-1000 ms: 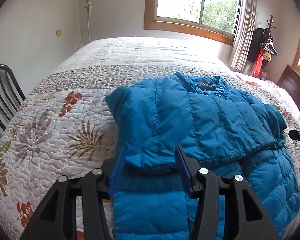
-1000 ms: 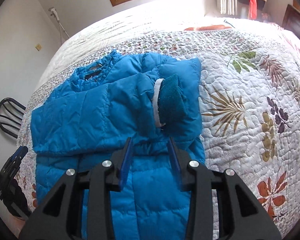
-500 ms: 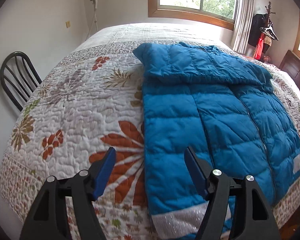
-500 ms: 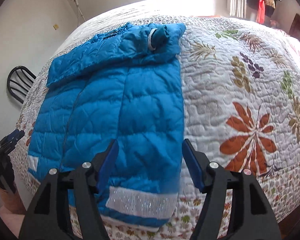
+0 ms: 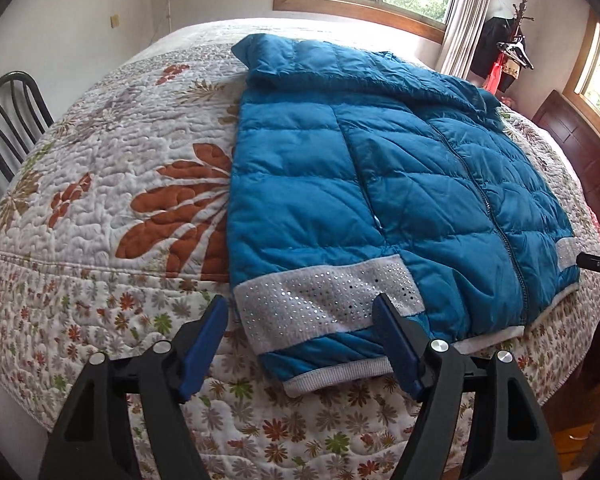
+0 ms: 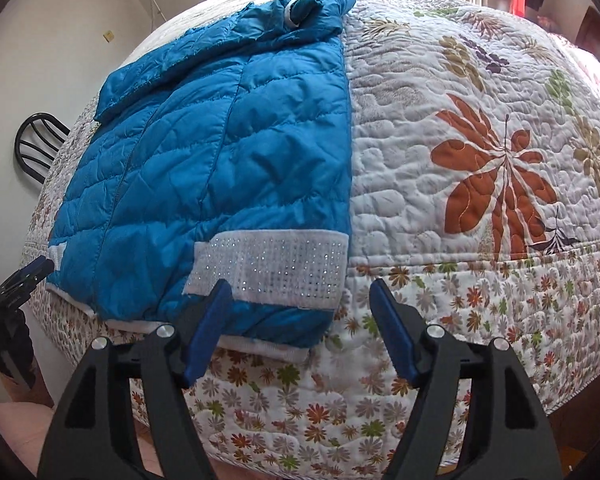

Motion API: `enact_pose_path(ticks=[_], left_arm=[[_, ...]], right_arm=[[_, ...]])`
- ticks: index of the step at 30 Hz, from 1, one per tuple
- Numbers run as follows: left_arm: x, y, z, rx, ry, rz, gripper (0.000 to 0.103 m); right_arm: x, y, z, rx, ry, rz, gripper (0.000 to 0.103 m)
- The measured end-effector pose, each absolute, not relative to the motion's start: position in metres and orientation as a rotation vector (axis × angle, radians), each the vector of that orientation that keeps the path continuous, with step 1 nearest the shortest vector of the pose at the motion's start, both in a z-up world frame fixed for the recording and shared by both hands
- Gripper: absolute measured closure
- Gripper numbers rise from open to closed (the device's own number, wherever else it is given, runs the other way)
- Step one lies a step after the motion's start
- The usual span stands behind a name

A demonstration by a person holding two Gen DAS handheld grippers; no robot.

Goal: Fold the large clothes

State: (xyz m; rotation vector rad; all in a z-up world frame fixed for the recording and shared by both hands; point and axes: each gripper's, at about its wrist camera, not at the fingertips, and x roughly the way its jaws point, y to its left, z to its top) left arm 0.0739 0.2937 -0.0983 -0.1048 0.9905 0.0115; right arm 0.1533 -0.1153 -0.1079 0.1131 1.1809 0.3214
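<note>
Two grippers, both wide open and holding nothing, hang off the bed's near edge. The L gripper [image 5: 300,344] sits at 6 o'clock in its view, w/ the jacket's [image 5: 380,184] hem corner between its fingers but not pinched. The R gripper [image 6: 300,320] is likewise at 6, its left finger just over the sequin band [image 6: 272,268], its right finger over bare quilt [image 6: 440,220].

A sec ago both were up at the chest, right over the sleeves; since then they have pulled back down the whole length of the jacket to the hem. The sleeves look done: they lie folded across the top, at 12 in both views, cuff [image 6: 300,10] showing in the R view. The jacket lies flat, zip up, hem hanging slightly over the bed edge.

Likely meaning: sleeve stage over, next is gripping both hem corners and carrying the bottom up toward the collar. The puffy fill may spring back, so each bite should go deep.
</note>
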Motion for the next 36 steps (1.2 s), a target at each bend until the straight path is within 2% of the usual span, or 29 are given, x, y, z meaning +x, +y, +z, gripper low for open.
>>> enact_pose_path(ticks=[11,16,20,22,24,27,30,36], left_arm=[[0.084,0.294,-0.105,-0.169,1.009,-0.025,0.026],[0.09,0.297,-0.113,-0.185,1.031,-0.027,0.022],[0.09,0.296,-0.113,-0.193,1.028,-0.03,0.022],[0.089,0.295,-0.112,-0.189,1.021,-0.028,0.035],[0.088,0.296,-0.11,-0.192,1.008,-0.017,0.06],[0.085,0.3,-0.106,-0.215,0.986,-0.02,0.082],[0.082,0.303,-0.101,-0.239,0.962,-0.036,0.089],[0.079,0.314,-0.077,-0.32,0.901,-0.093,0.093]], right_arm=[[0.165,-0.105,-0.121,0.143,1.209,0.366,0.032],[0.164,-0.104,-0.123,0.14,1.208,0.396,0.034],[0.162,-0.102,-0.122,0.133,1.191,0.411,0.049],[0.16,-0.101,-0.12,0.128,1.179,0.424,0.058],[0.159,-0.1,-0.118,0.127,1.164,0.432,0.069],[0.156,-0.102,-0.113,0.138,1.14,0.437,0.083],[0.156,-0.106,-0.107,0.161,1.121,0.45,0.089],[0.155,-0.114,-0.081,0.224,1.057,0.495,0.093]])
